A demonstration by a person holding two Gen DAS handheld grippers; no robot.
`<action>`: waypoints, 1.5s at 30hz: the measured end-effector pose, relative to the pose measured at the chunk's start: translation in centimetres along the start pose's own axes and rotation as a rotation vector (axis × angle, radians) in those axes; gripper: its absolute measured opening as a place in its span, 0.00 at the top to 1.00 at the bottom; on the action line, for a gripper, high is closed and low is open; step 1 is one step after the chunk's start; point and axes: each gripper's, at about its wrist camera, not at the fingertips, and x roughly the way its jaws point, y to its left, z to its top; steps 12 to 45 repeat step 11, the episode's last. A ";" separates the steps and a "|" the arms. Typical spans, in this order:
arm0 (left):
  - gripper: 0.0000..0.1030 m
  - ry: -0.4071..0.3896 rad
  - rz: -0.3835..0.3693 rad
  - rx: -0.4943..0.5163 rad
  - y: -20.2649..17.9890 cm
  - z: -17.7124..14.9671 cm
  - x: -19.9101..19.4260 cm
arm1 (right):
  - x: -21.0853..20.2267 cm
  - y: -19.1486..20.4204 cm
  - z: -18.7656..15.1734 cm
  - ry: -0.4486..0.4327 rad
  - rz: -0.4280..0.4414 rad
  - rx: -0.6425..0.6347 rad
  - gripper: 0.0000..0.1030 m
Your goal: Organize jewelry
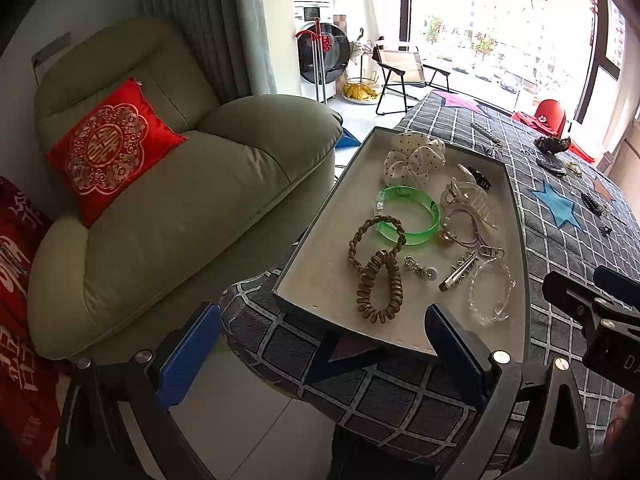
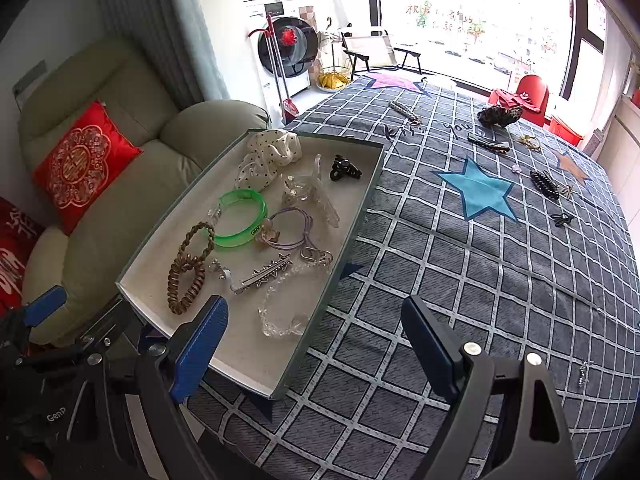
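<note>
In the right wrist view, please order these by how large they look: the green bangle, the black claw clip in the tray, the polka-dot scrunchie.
Largest to smallest:
1. polka-dot scrunchie and green bangle: they look about alike; the bangle lies nearer the camera, so I leave them unranked.
2. black claw clip: clearly smallest.

We look steeply down from two wrist cameras held side by side at the near edge of a checked bedspread (image 2: 480, 280). Our left view sits close over the tray (image 1: 320, 248), facing the armchair (image 1: 180, 200). Our right view faces further along the bed. Both share the tray, armchair and window (image 2: 480, 20).
</note>
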 end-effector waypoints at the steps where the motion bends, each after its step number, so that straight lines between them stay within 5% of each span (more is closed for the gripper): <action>1: 0.01 0.000 0.002 0.000 0.0 0.0 0.0 | 0.0 0.0 0.0 0.000 -0.001 0.000 0.13; 45: 0.01 -0.014 -0.003 0.007 0.1 0.0 0.0 | 0.5 0.2 -0.3 0.007 0.001 -0.001 0.13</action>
